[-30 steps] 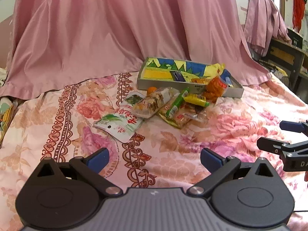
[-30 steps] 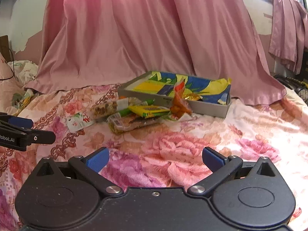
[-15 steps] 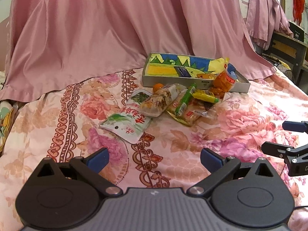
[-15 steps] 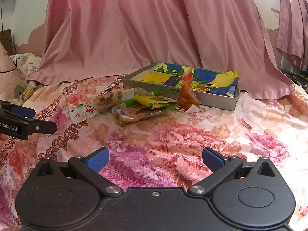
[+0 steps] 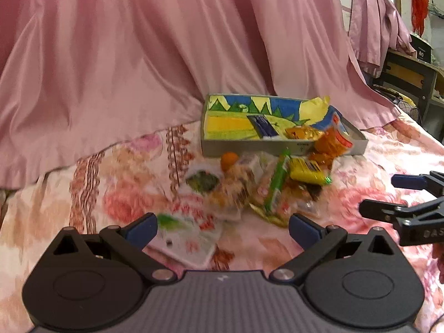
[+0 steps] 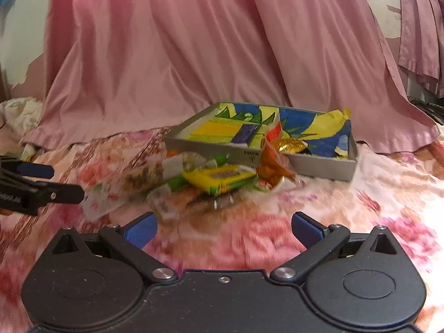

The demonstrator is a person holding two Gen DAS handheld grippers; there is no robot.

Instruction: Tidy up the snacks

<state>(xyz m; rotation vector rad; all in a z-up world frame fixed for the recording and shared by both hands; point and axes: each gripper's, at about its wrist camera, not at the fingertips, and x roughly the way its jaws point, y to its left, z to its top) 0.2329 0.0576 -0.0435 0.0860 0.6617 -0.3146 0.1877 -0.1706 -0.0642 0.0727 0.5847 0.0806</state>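
Inside, the tray [image 6: 322, 165] holds a gold packet [image 6: 292, 145] and blue packet [image 5: 263, 124]. More snacks [image 5: 266, 186] pile on the bed [image 6: 374, 199] beside it. Both grippers, left [image 5: 222, 229] and right [image 6: 223, 226], have fingers spread, empty.

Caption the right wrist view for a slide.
Open right gripper nears a snack pile before a grey tray on floral bedding.

Matte black left gripper [image 5: 222, 229] body with a grey ribbed centre plate, two round raised discs, triangular cut-outs and silver pivot screws. Blue ribbed pads [image 5: 141, 229] on black angled finger links. All-black right gripper [image 6: 222, 229] of the same build, faintly speckled, with one small extra screw at centre top. White lettering on the side of each unit, seen from the other camera, too blurred to read fully, perhaps "DAS". Sliver of skin beneath one.
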